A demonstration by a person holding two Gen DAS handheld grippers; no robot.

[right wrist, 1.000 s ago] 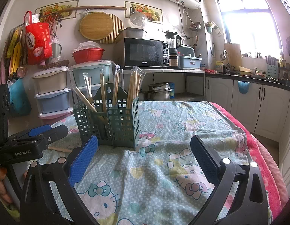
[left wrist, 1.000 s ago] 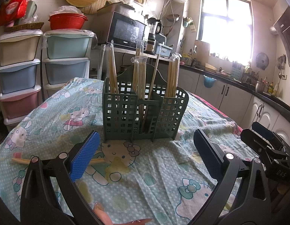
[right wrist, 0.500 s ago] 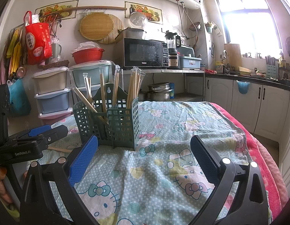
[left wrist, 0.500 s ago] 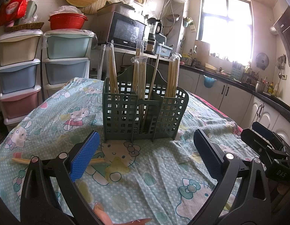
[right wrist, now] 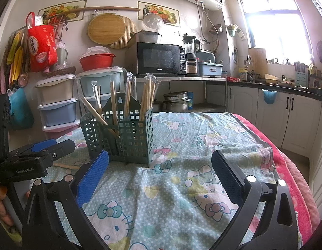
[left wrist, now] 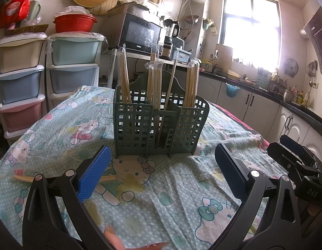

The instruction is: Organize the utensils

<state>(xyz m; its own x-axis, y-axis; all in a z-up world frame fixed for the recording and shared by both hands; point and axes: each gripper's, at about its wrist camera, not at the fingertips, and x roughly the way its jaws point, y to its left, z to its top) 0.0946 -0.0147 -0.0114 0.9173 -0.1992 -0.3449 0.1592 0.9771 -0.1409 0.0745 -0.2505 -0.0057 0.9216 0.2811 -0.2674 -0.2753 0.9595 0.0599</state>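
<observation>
A dark green lattice utensil caddy (left wrist: 161, 123) holds pale tan wooden chopsticks (left wrist: 154, 83). Under it, the tablecloth (left wrist: 63, 125) is mint with white dots and cartoon cats. Both tongs (left wrist: 161, 173) (right wrist: 159, 177) are black with blue pads (left wrist: 94, 174).

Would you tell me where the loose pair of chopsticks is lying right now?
In the left wrist view the loose chopsticks lie flat on the tablecloth, left of the green caddy, partly behind the left gripper.
</observation>
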